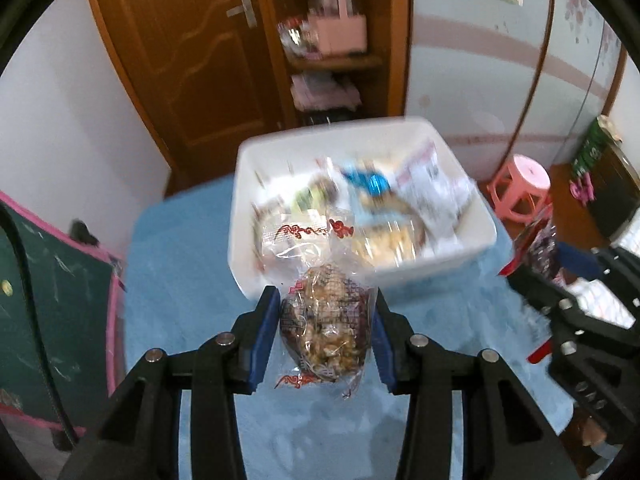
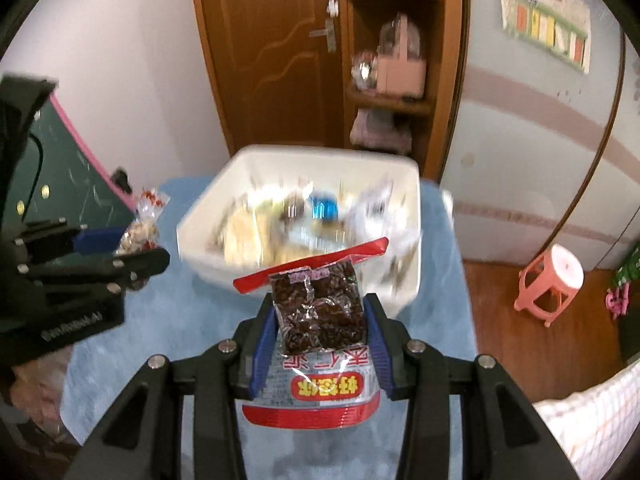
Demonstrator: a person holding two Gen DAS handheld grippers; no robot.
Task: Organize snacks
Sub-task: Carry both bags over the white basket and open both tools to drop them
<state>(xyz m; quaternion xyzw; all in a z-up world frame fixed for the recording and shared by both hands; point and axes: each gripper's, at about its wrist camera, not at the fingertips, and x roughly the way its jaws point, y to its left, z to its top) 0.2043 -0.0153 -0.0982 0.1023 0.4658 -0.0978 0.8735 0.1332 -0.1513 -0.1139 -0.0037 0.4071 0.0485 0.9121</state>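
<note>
My left hand-held gripper [image 1: 325, 320] points forward and down over the blue-covered worktop [image 1: 180, 280], its blue pads closed against both sides of a clear-wrapped nut snack [image 1: 322, 324]; the packet's long axis runs along the fingers, one twisted end toward me, the other toward the bin. My right hand-held gripper [image 2: 320, 322] is held at a similar pitch, clamped on a bag of dark dried fruit [image 2: 318, 312], long axis also fore-aft, red sealed edge pointing away at the bin, printed label end nearest me. Just beyond both sits the white bin [image 1: 400, 268], blurred, already holding mixed packets including a blue one [image 1: 368, 182]. The left view shows the right gripper at its right edge; the right view shows the left gripper at its left edge, nut snack protruding. Farther off: pink stool [image 2: 554, 276], wooden door [image 1: 180, 48], shelf with a pink basket [image 2: 402, 68].
</note>
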